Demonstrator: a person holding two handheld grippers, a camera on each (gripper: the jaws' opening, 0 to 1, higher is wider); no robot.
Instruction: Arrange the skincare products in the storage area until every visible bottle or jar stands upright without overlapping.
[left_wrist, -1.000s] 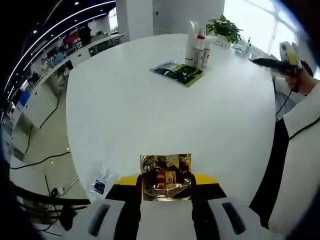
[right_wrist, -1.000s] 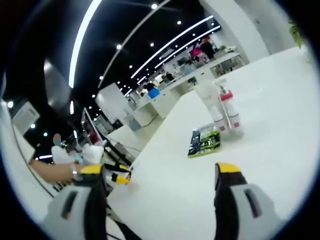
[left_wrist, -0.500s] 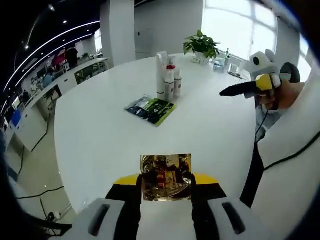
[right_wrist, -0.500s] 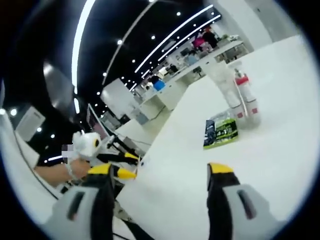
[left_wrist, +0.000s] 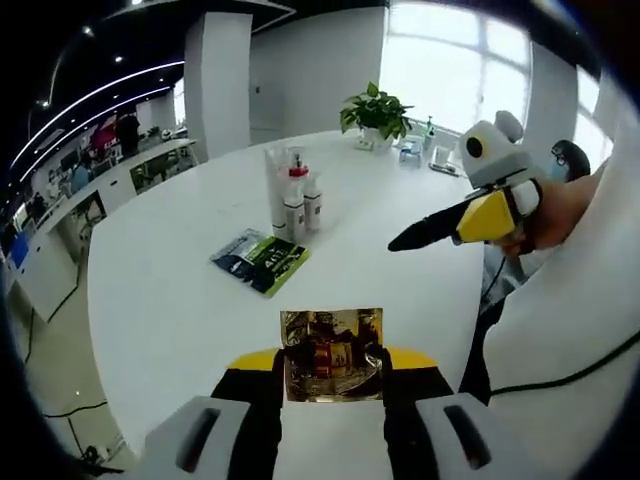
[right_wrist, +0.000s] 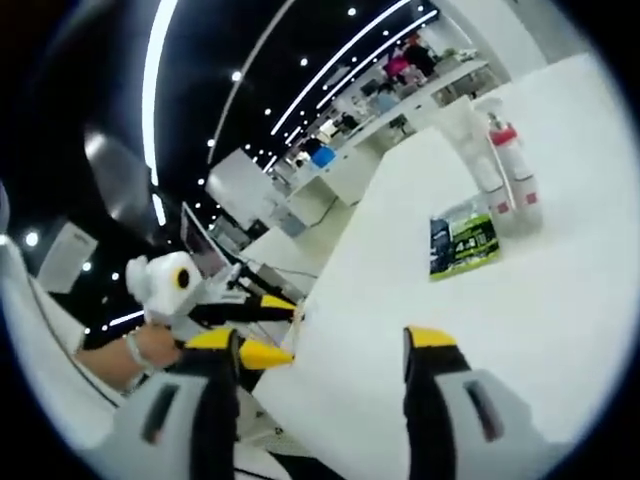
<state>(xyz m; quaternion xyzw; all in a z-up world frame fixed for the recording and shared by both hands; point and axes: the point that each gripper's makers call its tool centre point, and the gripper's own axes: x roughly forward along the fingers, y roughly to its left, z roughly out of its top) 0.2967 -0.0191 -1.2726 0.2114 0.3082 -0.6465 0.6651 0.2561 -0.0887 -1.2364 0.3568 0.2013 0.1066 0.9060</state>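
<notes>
My left gripper (left_wrist: 332, 358) is shut on a gold foil packet (left_wrist: 332, 338), held above the near edge of the round white table (left_wrist: 180, 310). Three slim white bottles (left_wrist: 292, 198), one with a red cap, stand upright close together at mid-table. Just in front of them lie flat green and black sachets (left_wrist: 262, 262). My right gripper (left_wrist: 432, 230) reaches in from the right, held by a hand. In the right gripper view my right gripper (right_wrist: 325, 345) is open with nothing between its fingers. The bottles (right_wrist: 505, 165) and sachets (right_wrist: 463, 245) sit beyond it, and the left gripper (right_wrist: 250, 305) shows at the left.
A potted plant (left_wrist: 375, 108) and small items stand at the table's far edge by the windows. A person's white sleeve (left_wrist: 560, 330) fills the right side. Desks and cables lie on the floor beyond the table's left edge (left_wrist: 95, 290).
Both cameras swung, so the bottles and sachets sit nearer and lower in the left gripper view. The right gripper has come further into that view. The gold packet stays gripped.
</notes>
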